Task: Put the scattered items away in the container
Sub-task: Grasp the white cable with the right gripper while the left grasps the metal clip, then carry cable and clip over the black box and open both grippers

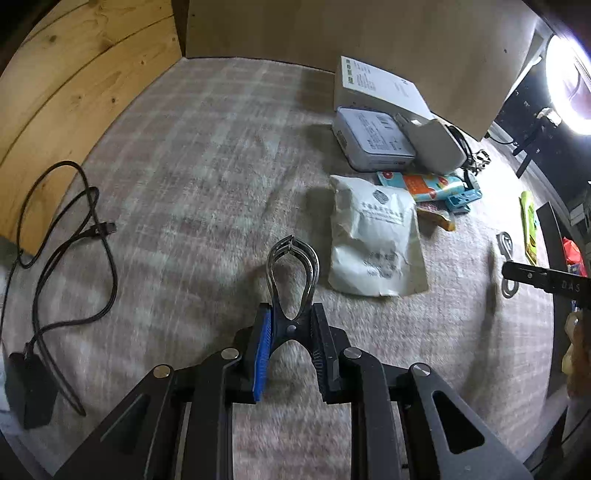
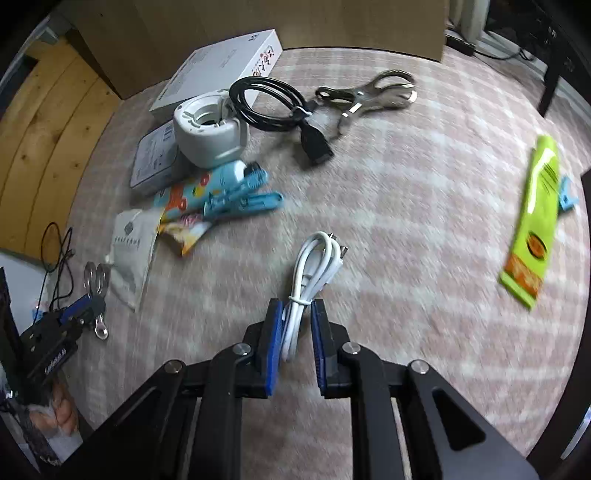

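Observation:
In the left wrist view my left gripper (image 1: 291, 326) is shut on the black handles of a chrome metal clip (image 1: 291, 266), which sticks out forward over the checked carpet. The right wrist view has my right gripper (image 2: 295, 317) shut on a bundled white cable (image 2: 314, 266), tied at its middle and held between the blue pads. At that view's left edge the left gripper (image 2: 79, 314) shows again with the metal clip (image 2: 96, 280). The right gripper's fingertip (image 1: 517, 273) pokes in at the right of the left wrist view. A cardboard box (image 2: 295, 22) stands at the back.
Lying on the carpet are a white pouch (image 1: 373, 236), two white boxes (image 1: 376, 88), a round white device (image 2: 210, 129), a coiled black cable (image 2: 273, 103), a second metal clip (image 2: 369, 92), blue pegs (image 2: 240, 199) and a green sachet (image 2: 535, 221). A loose black cable (image 1: 74, 236) lies by the wooden floor (image 1: 74, 74).

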`<control>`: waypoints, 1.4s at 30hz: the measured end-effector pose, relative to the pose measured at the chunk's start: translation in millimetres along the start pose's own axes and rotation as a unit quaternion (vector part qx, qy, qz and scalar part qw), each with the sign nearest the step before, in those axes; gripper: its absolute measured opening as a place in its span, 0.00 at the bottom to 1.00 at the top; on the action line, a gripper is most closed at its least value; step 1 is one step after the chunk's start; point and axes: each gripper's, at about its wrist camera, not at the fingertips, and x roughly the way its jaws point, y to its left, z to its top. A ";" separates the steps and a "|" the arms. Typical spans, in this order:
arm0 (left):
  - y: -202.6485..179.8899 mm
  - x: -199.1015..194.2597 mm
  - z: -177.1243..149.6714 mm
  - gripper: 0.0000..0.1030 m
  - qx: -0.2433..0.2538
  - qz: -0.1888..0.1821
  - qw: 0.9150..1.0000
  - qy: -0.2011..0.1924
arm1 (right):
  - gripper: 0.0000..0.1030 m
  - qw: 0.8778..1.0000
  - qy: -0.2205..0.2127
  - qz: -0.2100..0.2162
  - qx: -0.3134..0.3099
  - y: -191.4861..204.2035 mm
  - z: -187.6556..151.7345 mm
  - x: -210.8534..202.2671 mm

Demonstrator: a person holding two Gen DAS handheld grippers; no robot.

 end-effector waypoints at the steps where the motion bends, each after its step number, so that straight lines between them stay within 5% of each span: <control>1: -1.2 -4.0 -1.3 0.19 -0.001 -0.001 1.000 -0.003 | 0.15 1.000 -0.004 0.001 0.001 -3.9 -4.5 -4.8; 12: -84.4 -41.3 0.9 0.19 0.030 -0.028 0.999 -0.031 | 0.15 0.998 -0.050 0.015 0.018 -68.3 -39.3 -73.7; 21: -248.2 -53.5 -12.2 0.19 0.094 -0.071 0.992 -0.038 | 0.15 0.996 -0.084 -0.002 0.037 -158.9 -62.4 -134.0; 31: -436.1 -57.1 -46.9 0.19 0.188 -0.140 0.972 -0.023 | 0.15 0.989 -0.113 -0.046 0.087 -304.7 -115.0 -199.7; 42: -570.0 -57.7 -74.8 0.18 0.260 -0.145 0.954 -0.023 | 0.15 0.982 -0.128 -0.071 0.122 -394.6 -140.7 -234.3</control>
